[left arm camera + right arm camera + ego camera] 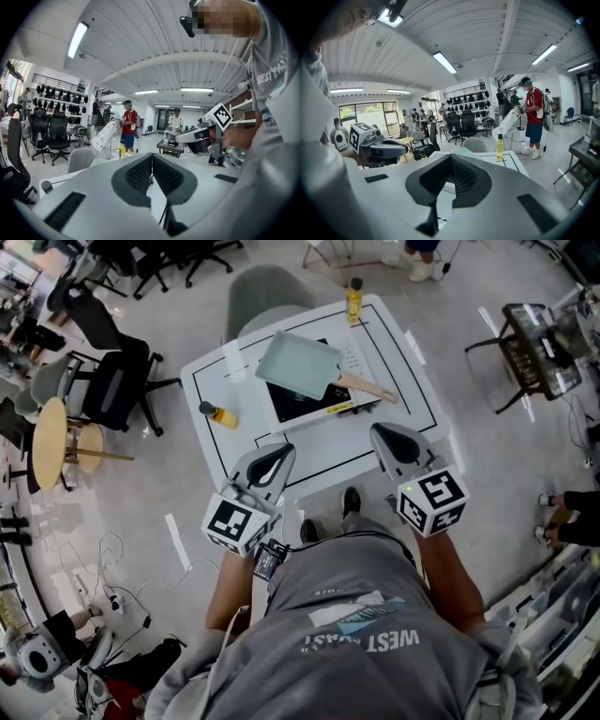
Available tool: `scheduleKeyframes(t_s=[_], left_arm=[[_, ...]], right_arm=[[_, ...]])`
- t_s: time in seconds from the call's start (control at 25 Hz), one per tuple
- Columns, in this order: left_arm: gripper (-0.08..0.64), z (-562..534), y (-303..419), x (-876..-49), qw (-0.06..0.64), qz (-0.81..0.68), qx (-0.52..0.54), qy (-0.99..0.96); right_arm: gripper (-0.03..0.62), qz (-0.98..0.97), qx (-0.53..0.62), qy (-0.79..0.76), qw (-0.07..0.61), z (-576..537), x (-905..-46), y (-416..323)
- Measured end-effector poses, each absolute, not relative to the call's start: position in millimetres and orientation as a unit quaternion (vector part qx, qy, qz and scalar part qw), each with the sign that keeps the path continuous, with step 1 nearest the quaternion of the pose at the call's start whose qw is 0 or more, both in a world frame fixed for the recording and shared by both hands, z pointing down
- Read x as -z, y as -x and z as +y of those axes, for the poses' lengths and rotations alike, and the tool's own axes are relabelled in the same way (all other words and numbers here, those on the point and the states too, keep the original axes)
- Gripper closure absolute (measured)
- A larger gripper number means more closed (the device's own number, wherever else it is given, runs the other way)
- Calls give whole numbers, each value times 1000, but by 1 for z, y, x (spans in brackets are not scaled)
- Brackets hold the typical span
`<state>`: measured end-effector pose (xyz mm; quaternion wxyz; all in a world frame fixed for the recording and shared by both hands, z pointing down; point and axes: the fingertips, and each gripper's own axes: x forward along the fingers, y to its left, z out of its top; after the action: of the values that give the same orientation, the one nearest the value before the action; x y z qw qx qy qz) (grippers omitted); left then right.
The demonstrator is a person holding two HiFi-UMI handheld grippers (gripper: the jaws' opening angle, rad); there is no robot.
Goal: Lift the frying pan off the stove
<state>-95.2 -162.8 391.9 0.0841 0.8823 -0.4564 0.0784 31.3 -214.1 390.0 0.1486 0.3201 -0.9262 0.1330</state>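
Observation:
A pale green square frying pan (300, 365) with a wooden handle (367, 387) rests on the black stove (309, 401) on a white table (417, 381); the handle points right. My left gripper (265, 468) and right gripper (389, 442) hover over the table's near edge, short of the stove, both shut with nothing between the jaws. In the left gripper view the shut left gripper (151, 157) hides the pan, and the right gripper (199, 136) shows beside it. In the right gripper view a pale green pan edge (463, 151) peeks over the shut right gripper (449, 160).
A yellow bottle (354, 298) stands at the table's far edge, and a second, black-capped bottle (220, 414) lies left of the stove. A grey chair (267, 287) sits behind the table, office chairs (112, 381) to the left, a cart (534, 348) at right. People stand in the room.

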Motion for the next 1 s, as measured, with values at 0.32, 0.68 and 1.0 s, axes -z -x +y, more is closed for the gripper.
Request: scheduleKeyframes(t_s=[0.32, 0.68, 1.0], left_arm=[[560, -180, 100, -406, 93, -462, -88, -878], [560, -188, 103, -422, 107, -474, -95, -869], [560, -197, 106, -437, 118, -483, -103, -862]], right_arm=[[581, -920, -134, -329, 168, -233, -408, -40], [581, -915, -134, -333, 183, -246, -424, -52], [581, -913, -133, -333, 194, -257, -437, -58]])
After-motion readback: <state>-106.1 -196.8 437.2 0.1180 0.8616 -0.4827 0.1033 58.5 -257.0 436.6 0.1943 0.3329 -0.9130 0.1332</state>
